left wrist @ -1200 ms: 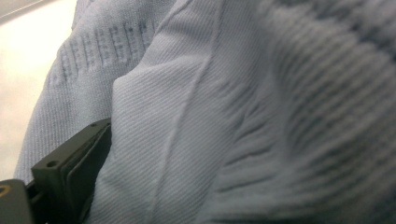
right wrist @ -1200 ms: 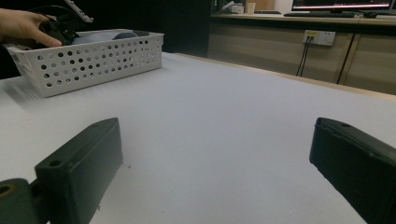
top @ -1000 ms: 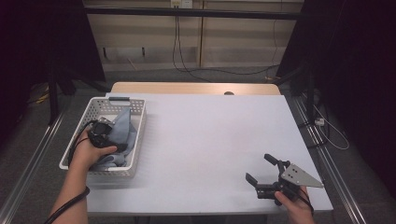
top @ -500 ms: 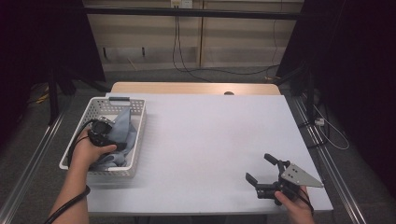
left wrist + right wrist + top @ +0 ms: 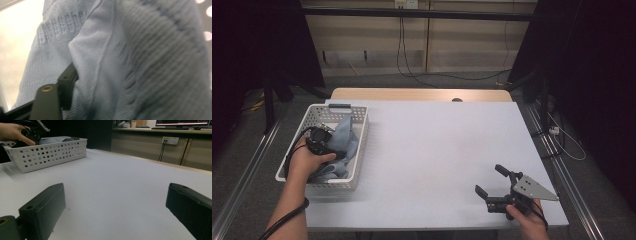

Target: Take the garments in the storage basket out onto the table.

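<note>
Reaching down into the white basket [image 5: 360,131] at the middle left of the high view, the left hand-held gripper [image 5: 323,141] has its jaws buried in a light blue knitted garment [image 5: 343,141]. Its jaws have just been closing, and in the left gripper view a fold of the ribbed cloth [image 5: 105,65] bulges between them against the one black jaw that can be seen; whether the pads already pinch it I cannot tell, since the other jaw is hidden by the knit. The garment lies right at and just beyond this hand-held gripper, bunched, its longer run following the basket's length toward the upper part of the frame. So the left hand is on it, while the right hand-held gripper [image 5: 492,187] sits well apart at the lower right, jaws spread wide on nothing, level above the surface [image 5: 447,145]. That surface is pale and bare between the two hands. Beyond it stand a wooden strip, pale wall panels with hanging cables, and dark curtains on both sides.
</note>
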The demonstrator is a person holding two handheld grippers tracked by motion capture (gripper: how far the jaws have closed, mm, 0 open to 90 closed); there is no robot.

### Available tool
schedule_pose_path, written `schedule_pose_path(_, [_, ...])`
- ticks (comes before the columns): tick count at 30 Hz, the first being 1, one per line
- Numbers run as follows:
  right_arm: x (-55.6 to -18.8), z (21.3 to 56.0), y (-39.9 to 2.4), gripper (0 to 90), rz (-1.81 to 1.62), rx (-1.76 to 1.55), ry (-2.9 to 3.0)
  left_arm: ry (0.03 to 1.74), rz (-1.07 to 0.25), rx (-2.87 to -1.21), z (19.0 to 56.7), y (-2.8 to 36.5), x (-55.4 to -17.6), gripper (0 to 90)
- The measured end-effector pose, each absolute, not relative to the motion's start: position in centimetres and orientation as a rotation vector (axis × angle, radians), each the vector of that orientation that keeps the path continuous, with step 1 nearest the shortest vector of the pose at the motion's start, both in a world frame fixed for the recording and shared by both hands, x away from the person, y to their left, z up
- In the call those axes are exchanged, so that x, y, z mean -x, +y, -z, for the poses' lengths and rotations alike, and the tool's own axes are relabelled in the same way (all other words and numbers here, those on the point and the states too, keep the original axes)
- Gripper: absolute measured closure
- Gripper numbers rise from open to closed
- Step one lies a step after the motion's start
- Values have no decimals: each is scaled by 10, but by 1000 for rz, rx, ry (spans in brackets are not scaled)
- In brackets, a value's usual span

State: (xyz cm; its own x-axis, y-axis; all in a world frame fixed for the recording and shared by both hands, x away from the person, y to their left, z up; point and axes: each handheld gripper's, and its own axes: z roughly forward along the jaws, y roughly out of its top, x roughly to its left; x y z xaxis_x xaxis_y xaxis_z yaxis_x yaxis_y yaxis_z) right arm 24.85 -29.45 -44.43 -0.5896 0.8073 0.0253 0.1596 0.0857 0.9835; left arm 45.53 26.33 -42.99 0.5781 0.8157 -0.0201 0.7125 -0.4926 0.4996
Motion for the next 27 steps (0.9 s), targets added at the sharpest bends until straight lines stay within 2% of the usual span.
schedule_pose_path(7, [-249, 444, -295, 21, -1541, -948, 1823, 1239, -281, -2370, 423, 259, -457, 529])
schedule_pose_path(10, [-248, 444, -295, 21, -1542, -954, 1821, 1248, -263, -2374, 422, 257, -457, 574])
schedule_pose_path(16, [-248, 444, -296, 21, -1543, -957, 1819, 1257, -260, -2393, 419, 254, -458, 602])
schedule_pose_path(27, [-249, 444, -296, 21, -1546, -961, 1817, 1316, -212, -2328, 409, 256, -459, 618])
